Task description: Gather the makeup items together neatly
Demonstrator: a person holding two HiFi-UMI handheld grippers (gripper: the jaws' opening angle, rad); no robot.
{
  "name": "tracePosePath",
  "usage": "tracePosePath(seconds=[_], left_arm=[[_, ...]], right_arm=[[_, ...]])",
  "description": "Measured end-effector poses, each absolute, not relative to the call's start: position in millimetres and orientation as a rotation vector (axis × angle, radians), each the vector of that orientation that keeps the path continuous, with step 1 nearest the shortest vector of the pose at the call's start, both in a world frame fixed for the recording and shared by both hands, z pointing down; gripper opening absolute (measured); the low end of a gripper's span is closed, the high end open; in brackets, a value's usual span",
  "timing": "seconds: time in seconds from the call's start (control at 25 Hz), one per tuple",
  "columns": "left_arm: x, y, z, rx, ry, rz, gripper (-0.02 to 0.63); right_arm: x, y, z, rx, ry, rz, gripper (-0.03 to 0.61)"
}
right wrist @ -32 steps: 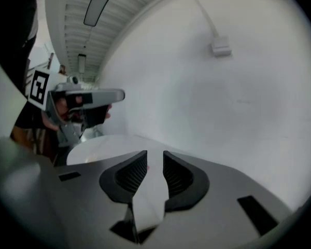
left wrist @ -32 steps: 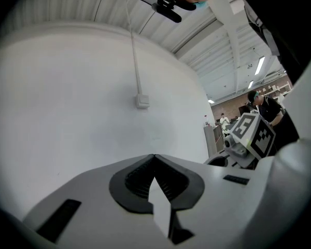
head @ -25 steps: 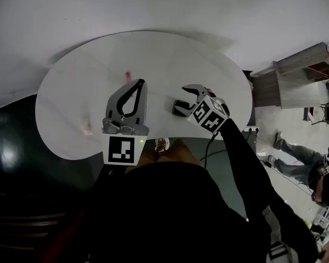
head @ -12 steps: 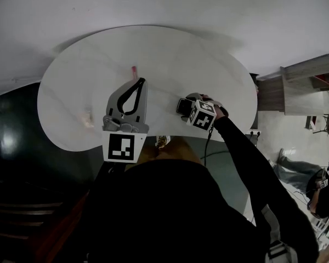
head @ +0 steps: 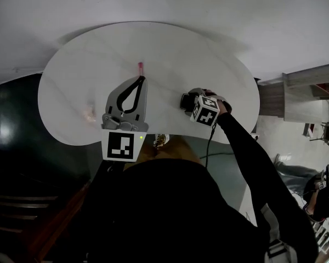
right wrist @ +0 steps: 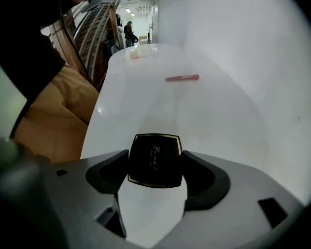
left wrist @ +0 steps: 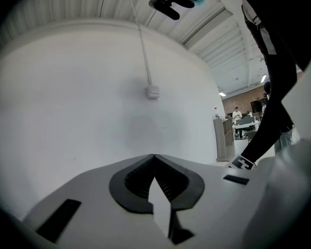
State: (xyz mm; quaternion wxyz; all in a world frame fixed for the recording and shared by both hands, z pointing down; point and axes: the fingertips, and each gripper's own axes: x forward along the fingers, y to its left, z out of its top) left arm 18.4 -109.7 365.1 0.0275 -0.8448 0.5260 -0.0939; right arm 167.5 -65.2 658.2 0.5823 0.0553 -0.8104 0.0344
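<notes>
A black square compact [right wrist: 154,166] with gold lettering lies on the white oval table [head: 181,53]. It sits between the jaws of my right gripper [right wrist: 155,157], which stand wide on either side of it. I cannot see them pressing it. In the head view that gripper [head: 191,98] is low over the compact [head: 185,102] near the table's front right. A pink lipstick [head: 140,66] lies further back, also visible as the pink lipstick [right wrist: 182,78]. My left gripper [head: 141,80] hovers just short of it, its tips shut together [left wrist: 154,157] and empty.
A small pale item [head: 89,113] lies at the table's left. The table's front edge runs close to the person's orange trousers [head: 170,147]. A grey shelf unit [head: 310,89] stands off to the right, beyond the table.
My right gripper has come down and forward over the compact, so the compact now lies between its jaws. The left gripper has stayed roughly where it was.
</notes>
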Motion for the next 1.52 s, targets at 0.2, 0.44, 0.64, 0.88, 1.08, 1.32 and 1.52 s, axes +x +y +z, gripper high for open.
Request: tracePosePath(seconds=[0.2,0.44,0.64,0.88,1.08,1.32,1.52], left_arm=[[-5.6,-107.0,366.1,-2.545,1.666,-0.313,0.015],[-44.6,-103.1,371.7,-2.492,1.804,-0.336,0.015],[-75.9,-95.2,375.3,-2.441,1.885,-0.360,0.015],[-105.7,-91.6,382.7,-2.409,1.965,-0.391,0.015],[-109.2,-92.9,391.0,-2.425,1.969,-0.403,0.015],[-106.4,-95.5,389.7,-2.443,1.935,-0.392,0.015],[-110.0,-96.7,383.7,-2.457,1.981,-0.325,0.015]], right_arm=[[140.0,-102.7,643.4,0.115,-1.911,-0.014,0.334],[95.9,-137.9,645.5,0.044,-1.903,-0.126,0.334],[75.0,-155.6,658.0,-0.011,-1.863,-0.167,0.334],[58.2,-174.0,663.7,-0.015,-1.869,-0.140,0.334],[55.1,-176.3,667.7,-0.051,-1.866,-0.101,0.335],[54.7,-174.2,653.1,-0.029,-1.935,-0.110,0.334],[51.0,-190.2,590.7,0.183,-2.137,-0.112,0.334]])
